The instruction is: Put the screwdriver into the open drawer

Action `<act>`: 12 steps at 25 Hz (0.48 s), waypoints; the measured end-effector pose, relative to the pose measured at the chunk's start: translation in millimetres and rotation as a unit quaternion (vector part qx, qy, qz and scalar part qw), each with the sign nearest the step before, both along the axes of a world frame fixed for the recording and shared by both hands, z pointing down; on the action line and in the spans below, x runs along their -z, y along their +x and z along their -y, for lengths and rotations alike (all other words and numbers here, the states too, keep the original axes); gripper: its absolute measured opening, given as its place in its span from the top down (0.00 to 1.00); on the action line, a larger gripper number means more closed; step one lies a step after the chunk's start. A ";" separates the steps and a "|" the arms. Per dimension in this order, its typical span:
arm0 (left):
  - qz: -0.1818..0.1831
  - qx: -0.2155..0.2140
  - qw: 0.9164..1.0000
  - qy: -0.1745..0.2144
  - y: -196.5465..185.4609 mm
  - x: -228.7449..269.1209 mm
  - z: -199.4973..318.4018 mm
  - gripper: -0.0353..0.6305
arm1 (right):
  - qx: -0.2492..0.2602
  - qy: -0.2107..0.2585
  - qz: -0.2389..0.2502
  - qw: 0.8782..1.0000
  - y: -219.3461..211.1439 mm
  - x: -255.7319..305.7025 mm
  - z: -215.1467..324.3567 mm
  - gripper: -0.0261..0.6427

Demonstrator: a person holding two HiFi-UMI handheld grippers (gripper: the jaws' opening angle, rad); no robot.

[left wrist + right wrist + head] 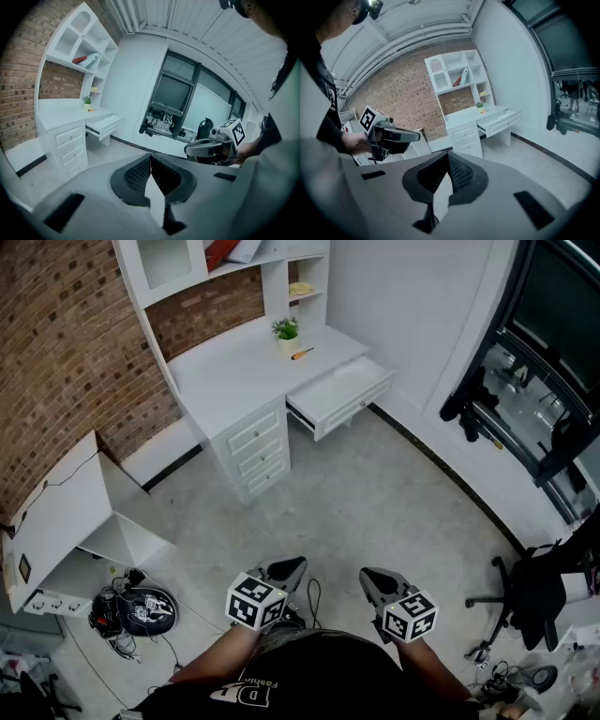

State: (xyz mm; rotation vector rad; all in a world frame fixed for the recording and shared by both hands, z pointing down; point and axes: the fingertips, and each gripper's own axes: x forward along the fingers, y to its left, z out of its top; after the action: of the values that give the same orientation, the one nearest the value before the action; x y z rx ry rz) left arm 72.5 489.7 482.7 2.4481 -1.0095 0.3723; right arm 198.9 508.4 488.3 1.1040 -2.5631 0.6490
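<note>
Standing well back from the white desk (234, 371), you are carrying the left gripper (289, 568) and the right gripper (373, 579) low and close to your body at the bottom centre of the head view, both pointing ahead, because nothing is within reach from here. Each gripper view is showing its own jaws pressed together with nothing between them, which is making sense while there is nothing to pinch at this range. The screwdriver (301, 353) is lying on the desk top in the upper middle of the head view, just beside the small potted plant (286, 331) toward the back edge. The open drawer (339, 395) is jutting out from under the desk's right end, just below and right of the screwdriver in that view, so the tool is sitting close to where it is meant to go. By the look of it the task is not yet under way: the tool is lying untouched. You are likely needing to walk in first, then spread one pair of jaws; the right gripper is looking handier, since tool and drawer are both lying toward the desk's right, and the plant is crowding the tool, so a loose reach is risking a knock.
</note>
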 end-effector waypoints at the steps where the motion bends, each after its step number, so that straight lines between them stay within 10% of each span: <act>1: 0.001 0.000 1.000 0.002 3.2 1.1 -3.7 0.92 | -0.001 0.002 0.001 1.000 3.2 0.7 -2.8 0.95; 12: 0.005 -0.005 1.000 0.010 12.5 8.5 -21.4 0.92 | -0.004 0.005 0.007 1.000 8.0 0.6 -18.8 0.95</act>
State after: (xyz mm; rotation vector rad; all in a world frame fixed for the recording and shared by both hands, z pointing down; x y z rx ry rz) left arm 85.0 511.1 474.2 2.4711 -1.0106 0.3807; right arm 207.0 527.2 487.7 1.1178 -2.5763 0.6492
